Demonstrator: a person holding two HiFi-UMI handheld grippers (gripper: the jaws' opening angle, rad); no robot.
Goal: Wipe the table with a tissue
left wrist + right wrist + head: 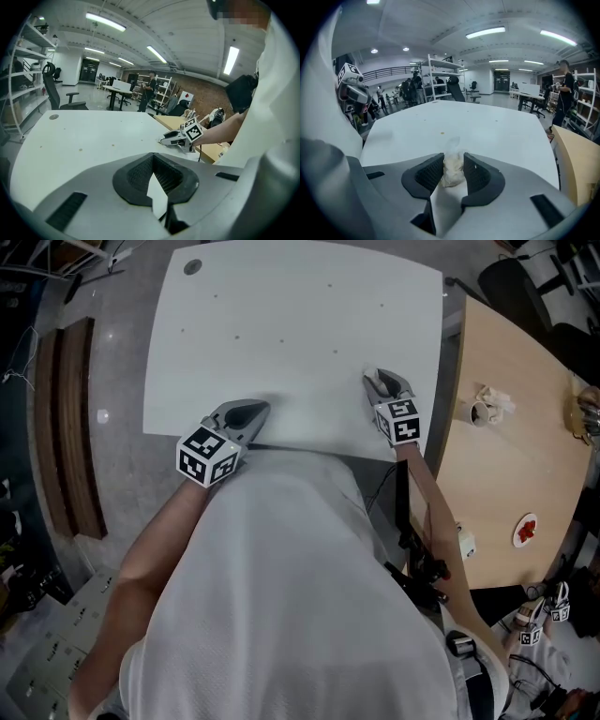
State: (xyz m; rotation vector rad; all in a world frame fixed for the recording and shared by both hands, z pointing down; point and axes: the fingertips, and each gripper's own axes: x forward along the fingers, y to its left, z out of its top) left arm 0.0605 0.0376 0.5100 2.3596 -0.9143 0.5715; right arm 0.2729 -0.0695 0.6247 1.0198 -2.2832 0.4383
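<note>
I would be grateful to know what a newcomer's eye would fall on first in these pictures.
Most striking is the big white table, which fills the middle of the head view. At its near edge the right gripper pinches a crumpled tissue between its jaws. The left gripper, further along that edge, is shut with nothing in it.

- Head view looks steeply down from above onto the white table (281,334).
- Both gripper views sit low, close behind their jaws, facing across that same tabletop.
</note>
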